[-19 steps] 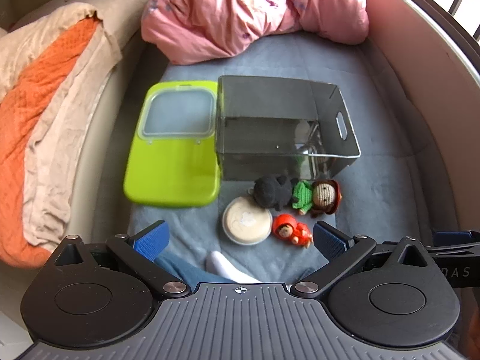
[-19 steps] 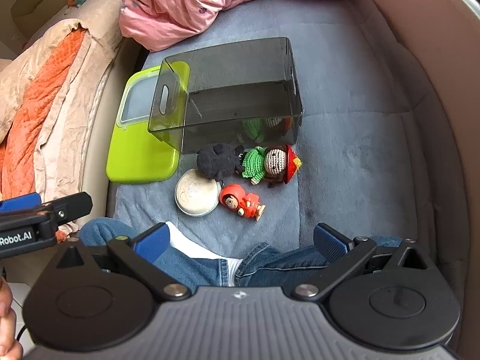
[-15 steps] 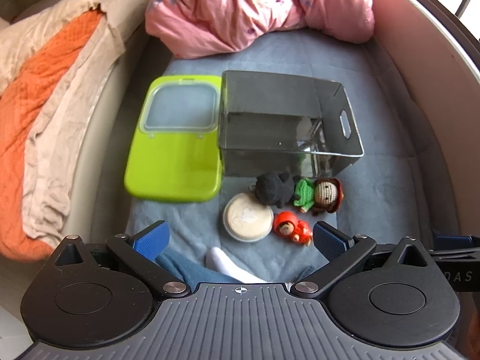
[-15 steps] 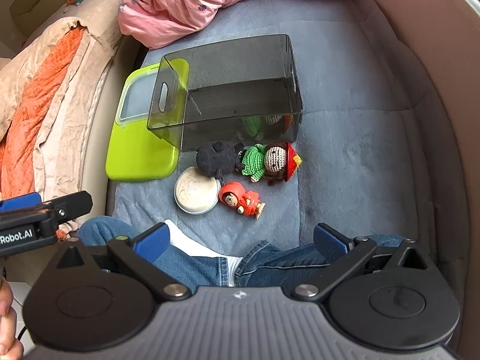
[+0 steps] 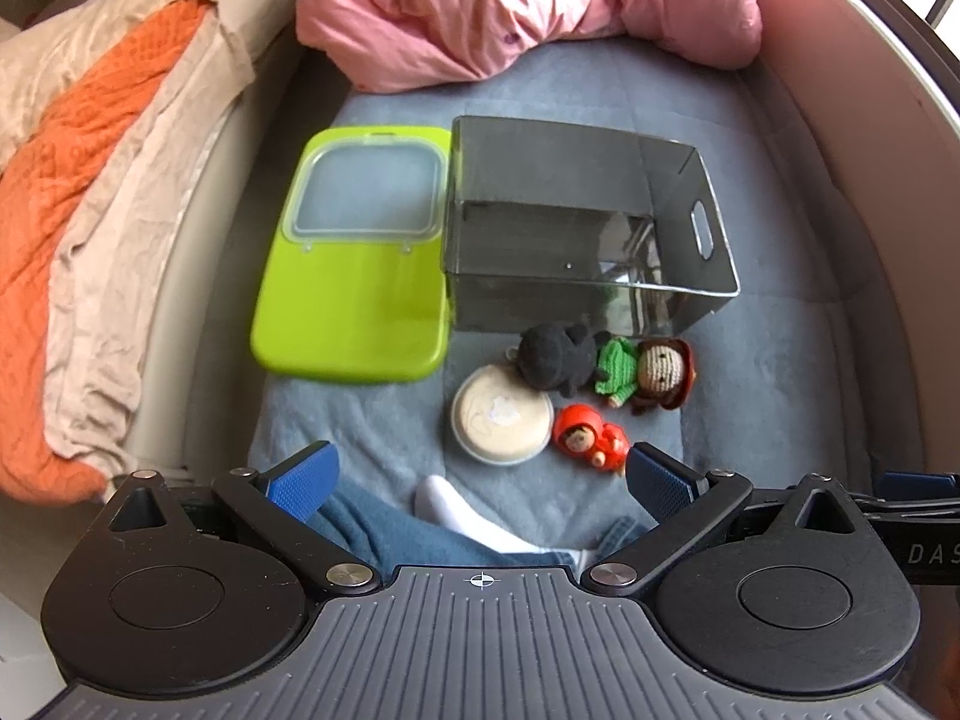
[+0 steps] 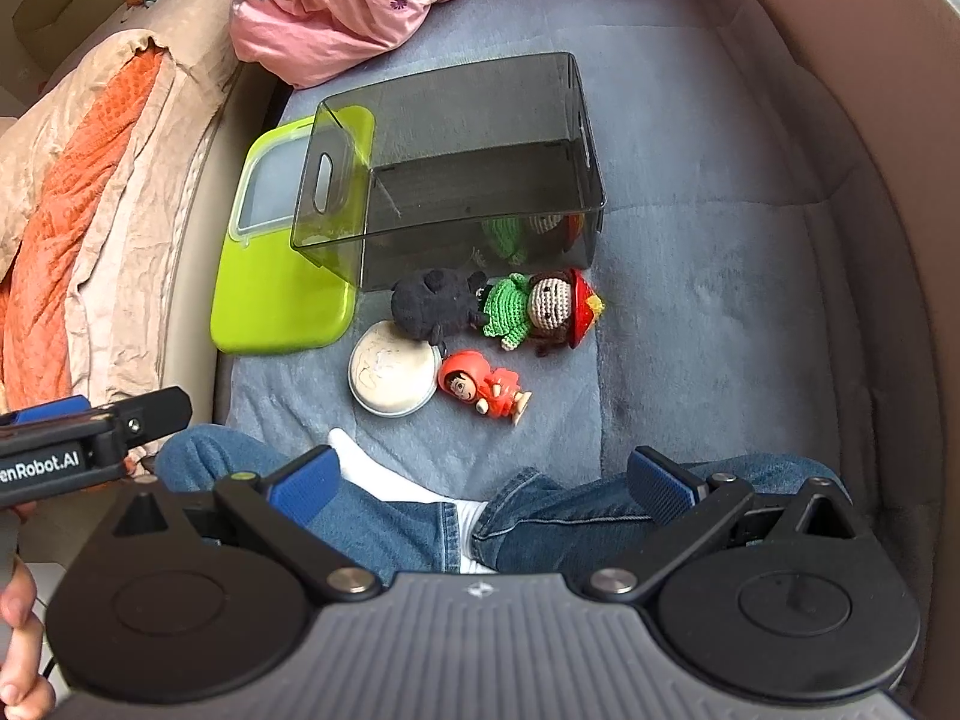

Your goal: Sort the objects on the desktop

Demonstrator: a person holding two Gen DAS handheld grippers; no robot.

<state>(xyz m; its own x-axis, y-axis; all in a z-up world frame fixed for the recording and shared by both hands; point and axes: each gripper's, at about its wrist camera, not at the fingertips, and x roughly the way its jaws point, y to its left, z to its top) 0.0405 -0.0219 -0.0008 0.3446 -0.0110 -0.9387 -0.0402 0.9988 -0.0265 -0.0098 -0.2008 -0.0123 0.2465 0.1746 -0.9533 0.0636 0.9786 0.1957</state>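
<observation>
Toys untouched, both grippers drifting a shade lower.
Left gripper and right gripper hang wide and empty; red figure, crochet doll, black plush and round tin lie beside the grey bin, sorting unstarted.

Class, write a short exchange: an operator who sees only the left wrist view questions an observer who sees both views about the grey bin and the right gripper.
Operator: Does the grey bin also have a handle slot in the wall beside the green lid?
Observer: Yes. The right wrist view shows a slot cut in that wall.
Operator: Is the right gripper holding anything?
Observer: No. The right gripper is open and empty, hovering over the person's legs in jeans.
</observation>
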